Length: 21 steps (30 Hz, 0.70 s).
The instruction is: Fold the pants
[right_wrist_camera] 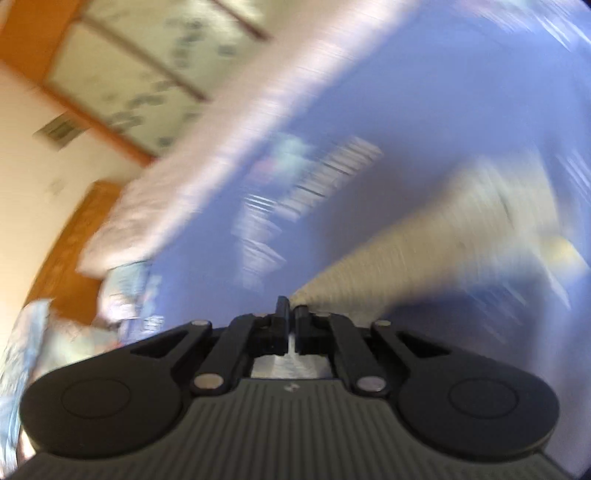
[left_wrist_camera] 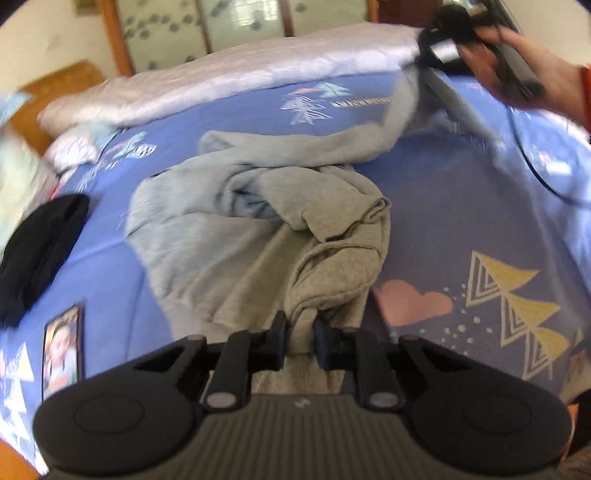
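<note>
Both grippers, left gripper, right gripper, pinching pants

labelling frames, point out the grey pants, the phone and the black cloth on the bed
grey pants [left_wrist_camera: 207, 236]: left wrist view, on the crumpled middle.
phone [left_wrist_camera: 62, 350]: left wrist view, on its lit screen.
black cloth [left_wrist_camera: 40, 240]: left wrist view, on its middle.

A home bedroom. A bed spread with a blue sheet printed with triangles, clouds and trees, filling most of the left wrist frame. Along its far edge a pale lilac quilt; behind it, at top centre, wood-framed patterned panels. At upper left a wooden headboard; at lower left a phone.
</note>
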Tool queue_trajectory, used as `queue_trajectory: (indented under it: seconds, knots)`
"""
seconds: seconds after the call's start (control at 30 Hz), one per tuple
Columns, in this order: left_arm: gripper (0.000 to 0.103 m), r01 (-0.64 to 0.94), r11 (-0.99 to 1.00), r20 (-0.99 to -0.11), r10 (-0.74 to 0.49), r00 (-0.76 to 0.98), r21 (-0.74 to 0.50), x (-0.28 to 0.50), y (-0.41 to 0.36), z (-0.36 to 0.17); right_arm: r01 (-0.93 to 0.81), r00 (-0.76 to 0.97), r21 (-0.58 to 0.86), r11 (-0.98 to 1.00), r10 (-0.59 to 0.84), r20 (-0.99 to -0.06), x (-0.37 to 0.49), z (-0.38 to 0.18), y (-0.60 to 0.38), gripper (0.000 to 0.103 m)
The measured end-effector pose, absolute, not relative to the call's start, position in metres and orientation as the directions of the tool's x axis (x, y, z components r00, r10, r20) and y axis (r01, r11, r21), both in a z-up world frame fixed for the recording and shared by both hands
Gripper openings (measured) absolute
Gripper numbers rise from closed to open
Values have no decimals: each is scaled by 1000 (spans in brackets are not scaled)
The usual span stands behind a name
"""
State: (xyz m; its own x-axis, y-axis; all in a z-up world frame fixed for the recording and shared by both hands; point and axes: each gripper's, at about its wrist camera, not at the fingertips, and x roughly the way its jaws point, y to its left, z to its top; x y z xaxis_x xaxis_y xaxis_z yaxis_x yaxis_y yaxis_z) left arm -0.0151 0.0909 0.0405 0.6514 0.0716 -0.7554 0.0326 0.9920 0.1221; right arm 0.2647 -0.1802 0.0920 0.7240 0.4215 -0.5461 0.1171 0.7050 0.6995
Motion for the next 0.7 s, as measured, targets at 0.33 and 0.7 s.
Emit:
queue_trajectory:
  seconds: [0.33, 0.7]
  knots:
    - [14, 148, 982, -741, -13, 672, 117, -59, 80, 39, -278, 750, 551, 787, 536, -387, 321, 223, -73, 66]
    - [15, 175, 977, -735, -29, 677, 123, -60, 68, 31, -569, 440, 182, 802, 484, -757, 202, 77, 1, 51]
